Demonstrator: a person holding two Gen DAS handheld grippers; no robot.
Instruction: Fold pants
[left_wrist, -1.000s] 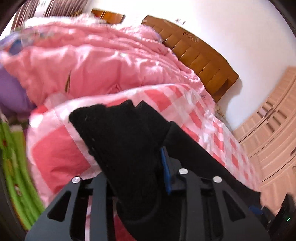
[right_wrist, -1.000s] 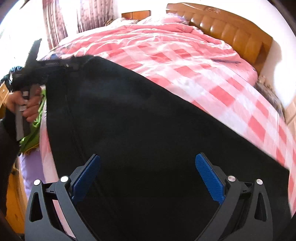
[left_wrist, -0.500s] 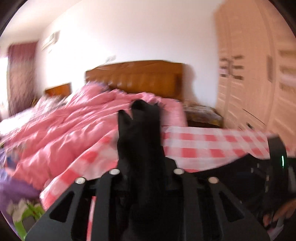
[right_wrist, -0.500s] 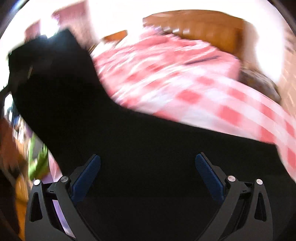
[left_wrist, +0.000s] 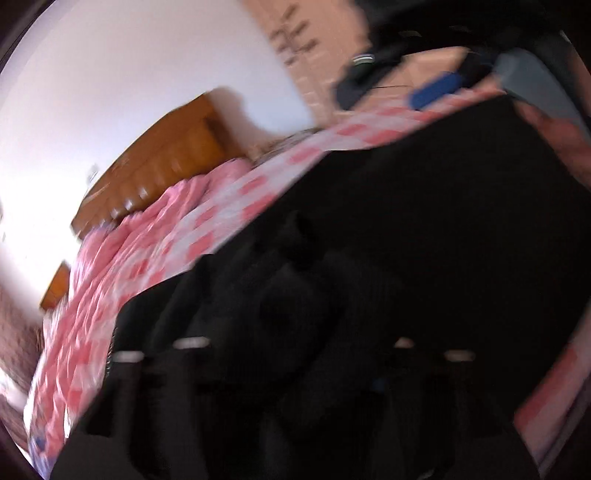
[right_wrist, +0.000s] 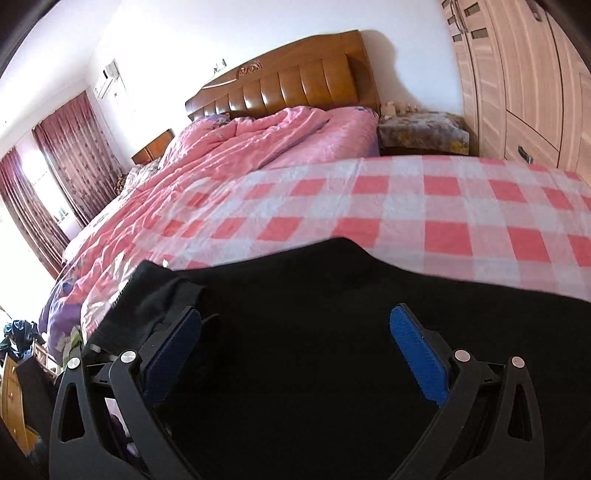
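The black pants (right_wrist: 295, 295) lie on the pink checked bedsheet (right_wrist: 443, 206). In the right wrist view my right gripper (right_wrist: 295, 332) is open, its blue pads (right_wrist: 417, 343) spread wide just above the black cloth, empty. A folded-over end of the pants (right_wrist: 162, 295) lies by its left finger. In the blurred left wrist view my left gripper (left_wrist: 295, 317) is shut on a bunch of black pants cloth (left_wrist: 303, 295), low over the rest of the pants (left_wrist: 443, 221). The right gripper (left_wrist: 436, 88) shows at the top right there.
A rumpled pink quilt (right_wrist: 258, 147) covers the far half of the bed before a wooden headboard (right_wrist: 295, 81). A covered bedside stand (right_wrist: 421, 129) and a wardrobe (right_wrist: 517, 74) are on the right. Curtains (right_wrist: 66, 147) and clutter are at the left.
My left gripper has swung the held end of the pants over and down toward the right gripper's side. The pants now lie doubled under the open right gripper.
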